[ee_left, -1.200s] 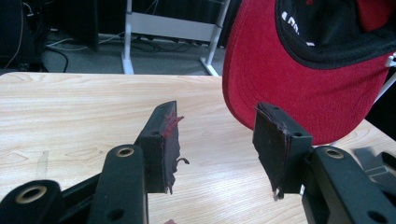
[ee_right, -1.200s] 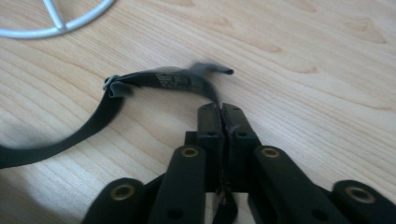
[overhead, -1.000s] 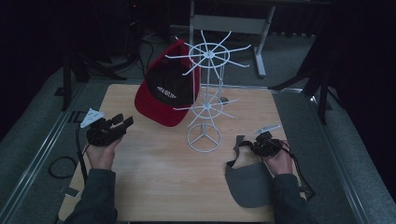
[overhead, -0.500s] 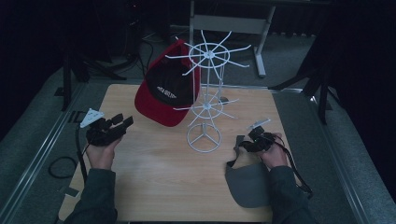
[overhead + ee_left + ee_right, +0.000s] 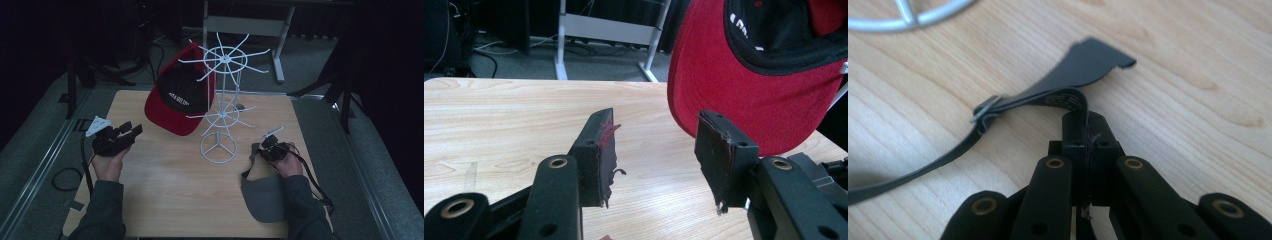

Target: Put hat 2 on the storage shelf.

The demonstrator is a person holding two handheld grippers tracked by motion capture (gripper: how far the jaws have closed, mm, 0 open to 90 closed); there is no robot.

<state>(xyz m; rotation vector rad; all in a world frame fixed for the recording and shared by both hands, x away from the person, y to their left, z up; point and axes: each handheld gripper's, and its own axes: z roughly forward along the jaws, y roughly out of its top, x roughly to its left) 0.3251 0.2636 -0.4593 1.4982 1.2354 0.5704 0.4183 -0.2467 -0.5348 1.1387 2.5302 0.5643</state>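
Your right gripper (image 5: 1087, 120) has just closed and now pinches the black strap (image 5: 1048, 97) of the grey cap (image 5: 265, 197), which lies on the wooden table (image 5: 165, 185) near you, beside the white wire rack (image 5: 220, 107). Your left gripper (image 5: 656, 150) has its jaws apart, nothing between them, pointing toward the red cap (image 5: 744, 80) hanging on the rack.

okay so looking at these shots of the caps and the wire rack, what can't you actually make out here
- White lettering on the red and black cap: too small in the high view, cut off by the top edge in the left gripper view.
- Grey cap: the person's right forearm partly covers it in the high view.
- Strap between the right hand-held gripper pads: the closed jaws hide how much is pinched.
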